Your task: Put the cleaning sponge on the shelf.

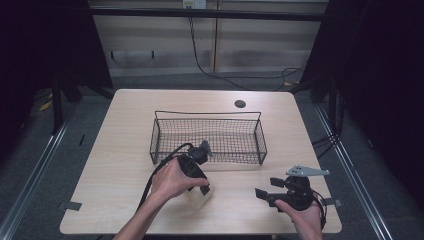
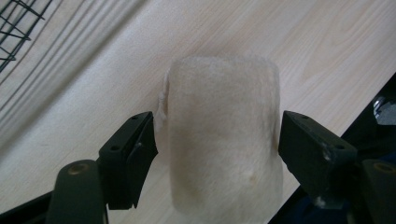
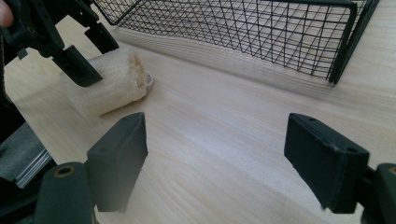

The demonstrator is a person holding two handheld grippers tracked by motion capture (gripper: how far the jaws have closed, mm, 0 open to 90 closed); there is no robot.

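Note:
A pale, fibrous loofah roll point(image 1: 200, 198) point(image 2: 224, 140) point(image 3: 109, 86) lies on the wooden table near its front edge. My left gripper point(image 1: 202, 192) point(image 2: 217, 123) comes down over it, open, with one jaw on each side of the roll and close against it. In the right gripper view, the left gripper point(image 3: 95, 58) straddles the roll, which still rests on the table. My right gripper point(image 1: 266, 187) point(image 3: 217, 128) hovers low at the front right, open, with nothing between its jaws, pointing toward the roll and the basket.
A black wire basket point(image 1: 207, 113) point(image 3: 341, 42) point(image 2: 14, 28) stands in the middle of the table, just behind both grippers. A round cable hole point(image 1: 240, 104) sits behind the basket. Bare table lies between the two grippers.

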